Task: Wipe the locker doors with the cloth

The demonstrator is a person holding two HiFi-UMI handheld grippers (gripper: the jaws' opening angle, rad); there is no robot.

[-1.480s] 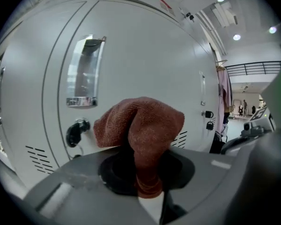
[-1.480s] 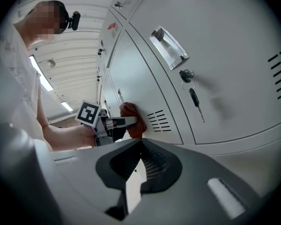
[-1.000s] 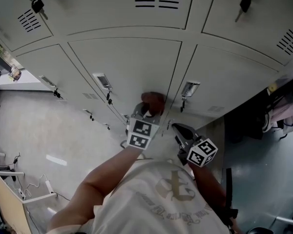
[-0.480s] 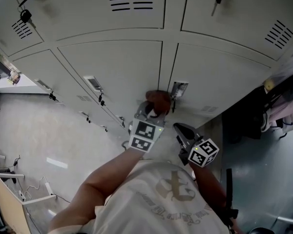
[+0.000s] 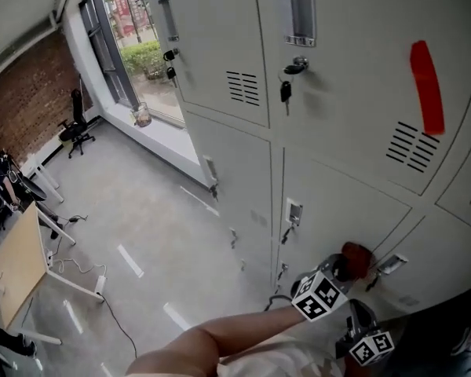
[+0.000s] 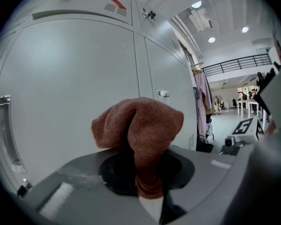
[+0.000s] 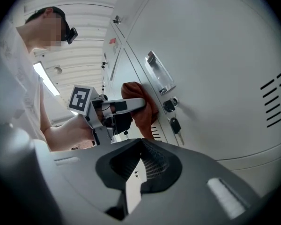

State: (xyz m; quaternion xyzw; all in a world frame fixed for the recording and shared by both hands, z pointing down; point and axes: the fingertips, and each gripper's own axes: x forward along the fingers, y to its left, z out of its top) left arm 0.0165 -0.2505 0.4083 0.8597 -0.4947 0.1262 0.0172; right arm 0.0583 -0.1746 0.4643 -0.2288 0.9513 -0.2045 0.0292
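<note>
1. Left hand-held gripper [image 6: 147, 197] — jaws closed on the rust-brown cloth [image 6: 141, 125]. The cloth rises from the jaws in a bunched, folded head.

2. Cloth, position — its bunched end lies against the grey locker door [image 7: 215, 60] in the bottom row. It is just beside the recessed handle [image 7: 158, 74], the lock [image 7: 169, 104] and the hanging key [image 7: 176, 124].

3. Your left forearm [image 5: 235, 332] — bare, stretched forward and out from your body. It carries the gripper up to the door face with its marker cube turned toward you.

4. Right hand-held gripper [image 7: 135, 175] — jaws drawn together with nothing between them. You hold it low and close to your body, below and to the right of the left one. It is apart from the door and aimed up along the lockers, so the left one and the cloth sit in its view.
</note>
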